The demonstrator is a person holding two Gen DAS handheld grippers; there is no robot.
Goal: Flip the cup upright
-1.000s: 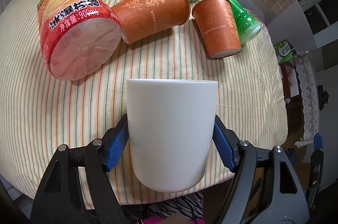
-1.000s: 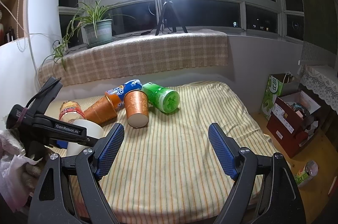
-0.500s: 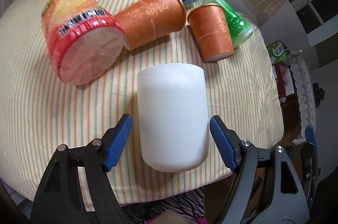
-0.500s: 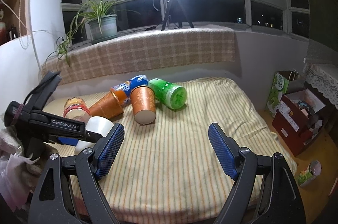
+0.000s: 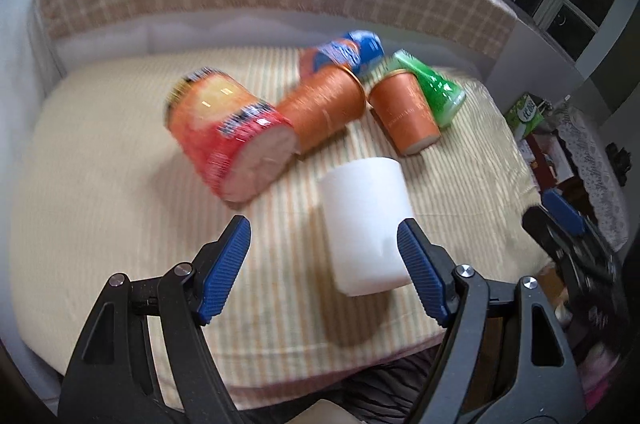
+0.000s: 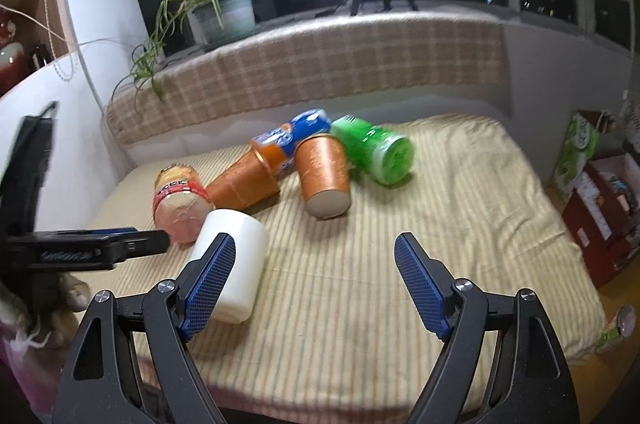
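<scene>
Behind white cup (image 5: 366, 224): 2 orange cups (image 5: 320, 108), bottles | both hand-held grippers (image 5: 324, 264) released

1. Your left tongs (image 5: 324, 266) are spread wide, blue pads (image 5: 226, 264) well apart and gripping nothing.
2. Seen from the right wrist camera, the left tongs (image 6: 132, 244) reach in level from the left edge, pointing right.
3. Your right tongs (image 6: 314, 284) are also spread wide, with both blue pads (image 6: 420, 288) bare.
4. In the left wrist view, the right tongs (image 5: 560, 214) show blurred at the right edge.
</scene>
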